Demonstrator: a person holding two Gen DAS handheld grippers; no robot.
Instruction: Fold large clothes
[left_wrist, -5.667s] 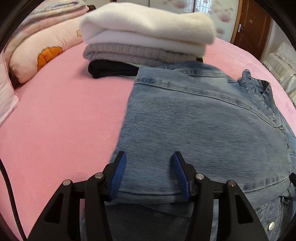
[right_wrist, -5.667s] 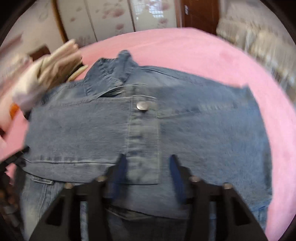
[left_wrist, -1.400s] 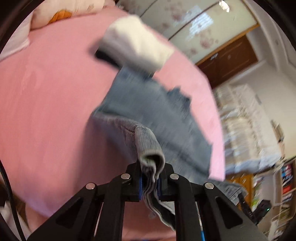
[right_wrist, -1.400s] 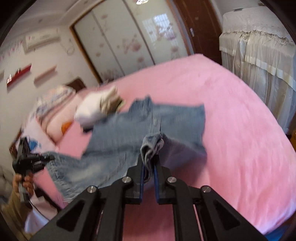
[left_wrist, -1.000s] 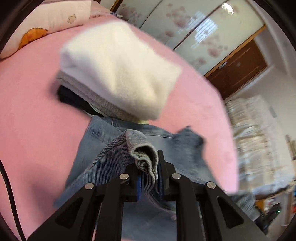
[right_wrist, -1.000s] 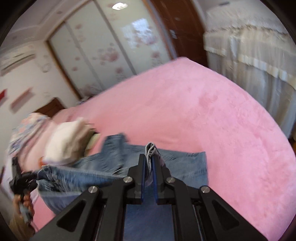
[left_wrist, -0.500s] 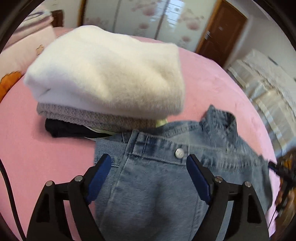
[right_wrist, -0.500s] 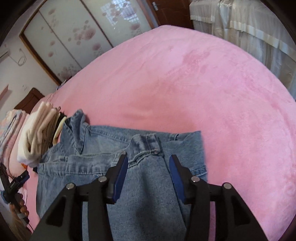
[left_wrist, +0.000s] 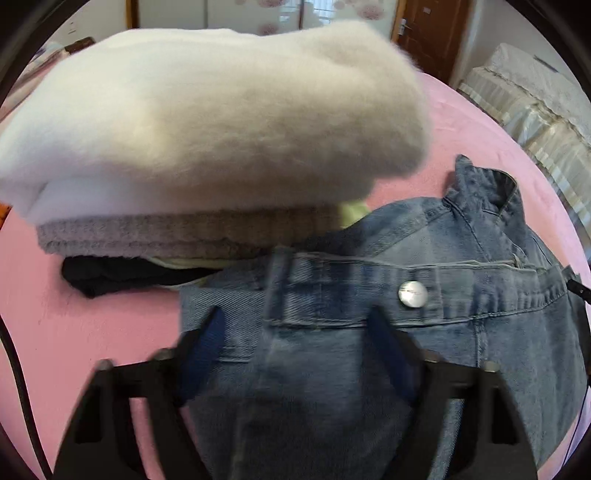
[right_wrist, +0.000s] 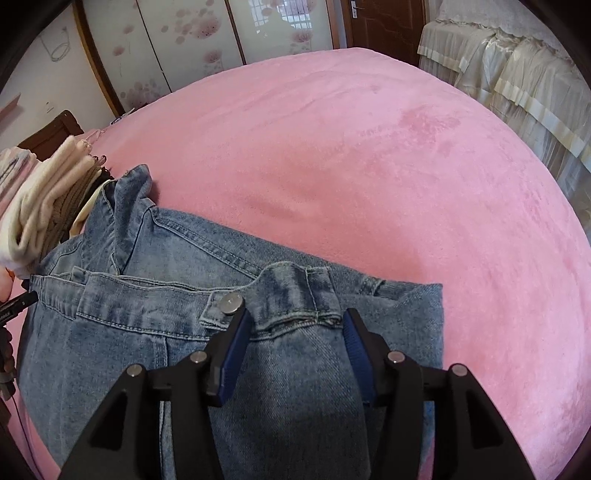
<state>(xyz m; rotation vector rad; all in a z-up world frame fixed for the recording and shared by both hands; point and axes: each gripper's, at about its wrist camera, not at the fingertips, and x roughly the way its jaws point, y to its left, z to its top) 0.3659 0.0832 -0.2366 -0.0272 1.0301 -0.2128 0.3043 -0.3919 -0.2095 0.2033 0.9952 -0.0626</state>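
Nearest the right wrist camera, the right claw (right_wrist: 293, 325) is standing apart over the denim jacket (right_wrist: 147, 332); its jaws have just been opening a little further, straddling a raised fold of the hem band without pinching it. The left claw (left_wrist: 295, 325) is blurring in its own view, jaws parted though they have just been narrowing, with denim lying between them; its pads seem to be clear of the cloth. The jacket is lying folded on the pink bed (right_wrist: 369, 166), hem band and metal button (left_wrist: 412, 293) facing up, collar (left_wrist: 480, 188) sticking up beyond. Past it, the jacket's far edge is touching a stack of folded clothes (left_wrist: 207, 122), a fluffy white sweater topping it.
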